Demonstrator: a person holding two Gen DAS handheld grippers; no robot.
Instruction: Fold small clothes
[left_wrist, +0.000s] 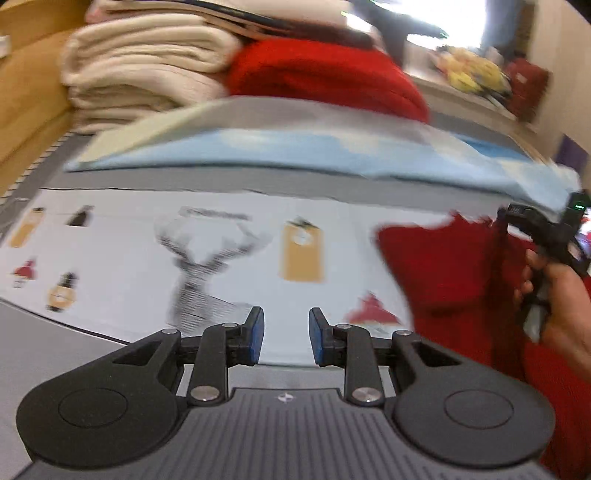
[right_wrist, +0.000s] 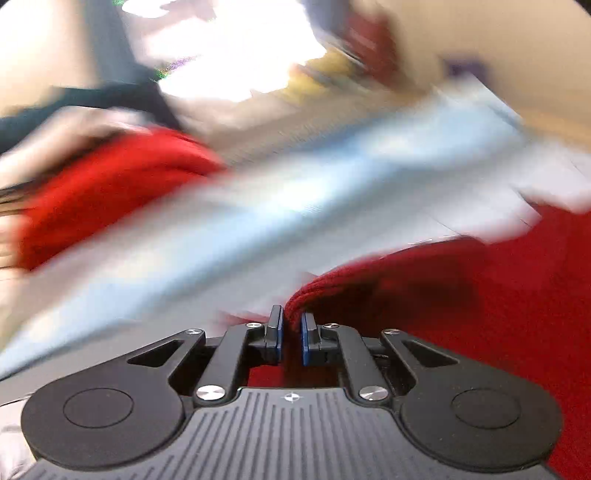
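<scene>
Beneath both grippers lies a white printed cloth. Right gripper pinches a dark red knitted garment, apparently an edge fold. Only the left view shows the left gripper parted, empty, and stacked cream towels

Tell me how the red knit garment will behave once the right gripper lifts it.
The red garment is probably floppy: its edge already bends into a fold at the right gripper. The ribbed knit likely resists slipping. It looks thick, so perhaps heavy for its size; expect the rest to drag.
</scene>
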